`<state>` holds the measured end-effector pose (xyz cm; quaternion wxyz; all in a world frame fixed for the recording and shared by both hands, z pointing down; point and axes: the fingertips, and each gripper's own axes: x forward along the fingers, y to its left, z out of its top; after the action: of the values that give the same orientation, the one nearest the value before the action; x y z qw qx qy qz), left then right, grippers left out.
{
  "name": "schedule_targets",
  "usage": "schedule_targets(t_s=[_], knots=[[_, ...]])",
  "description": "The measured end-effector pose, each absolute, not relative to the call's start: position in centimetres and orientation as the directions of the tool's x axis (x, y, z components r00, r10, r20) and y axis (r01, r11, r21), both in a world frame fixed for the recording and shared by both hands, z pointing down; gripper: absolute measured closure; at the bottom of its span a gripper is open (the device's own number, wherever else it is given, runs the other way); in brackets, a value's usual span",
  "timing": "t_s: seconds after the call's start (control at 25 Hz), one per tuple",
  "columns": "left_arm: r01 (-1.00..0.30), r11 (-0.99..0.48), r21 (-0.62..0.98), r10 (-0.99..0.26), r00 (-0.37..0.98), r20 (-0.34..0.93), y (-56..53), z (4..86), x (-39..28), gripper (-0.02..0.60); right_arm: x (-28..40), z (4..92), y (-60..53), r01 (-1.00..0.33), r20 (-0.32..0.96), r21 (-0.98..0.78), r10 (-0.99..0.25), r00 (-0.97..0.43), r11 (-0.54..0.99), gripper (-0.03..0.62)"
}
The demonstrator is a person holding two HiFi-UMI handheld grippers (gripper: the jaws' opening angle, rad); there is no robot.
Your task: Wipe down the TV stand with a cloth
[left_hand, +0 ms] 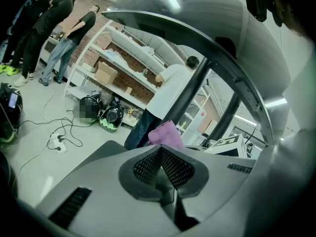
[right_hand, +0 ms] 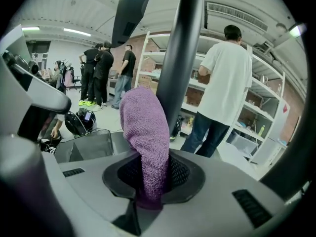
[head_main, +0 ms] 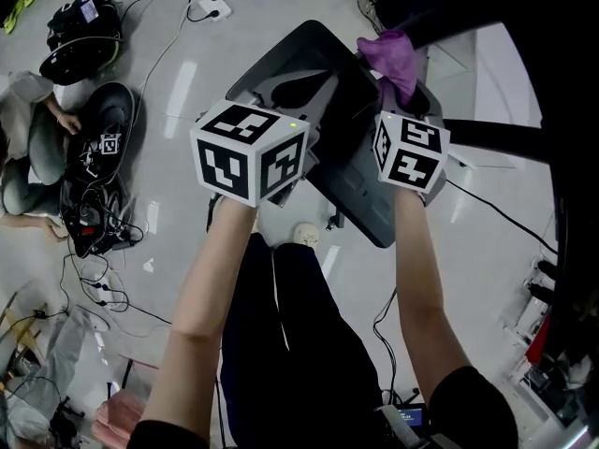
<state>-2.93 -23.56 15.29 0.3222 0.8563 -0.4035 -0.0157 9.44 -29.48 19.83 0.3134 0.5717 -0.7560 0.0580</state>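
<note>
The right tongs (right_hand: 148, 177) pinch the purple cloth (right_hand: 143, 132), held over the far right of the TV stand (head_main: 351, 157). The left tongs (left_hand: 160, 169) are closed on nothing. If the pinch goes loose while rubbing, the cloth may slip out and fall.

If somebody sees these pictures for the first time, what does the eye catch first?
The purple cloth stands out first, pinched upright in the right claw, in front of the TV stand's black pole. Next come the marker cubes above the stand's dark base; the left claw is shut, empty.
</note>
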Motion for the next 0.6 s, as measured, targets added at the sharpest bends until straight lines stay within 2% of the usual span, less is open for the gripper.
schedule_targets(t_s=[0.6], knots=[[-0.681, -0.479, 0.554, -0.704, 0.675, 0.221, -22.1, 13.4, -0.5, 0.577, 12.4, 14.5, -25.7, -0.931, 0.448, 0.232, -0.881, -0.154, 0.281, 0.505]])
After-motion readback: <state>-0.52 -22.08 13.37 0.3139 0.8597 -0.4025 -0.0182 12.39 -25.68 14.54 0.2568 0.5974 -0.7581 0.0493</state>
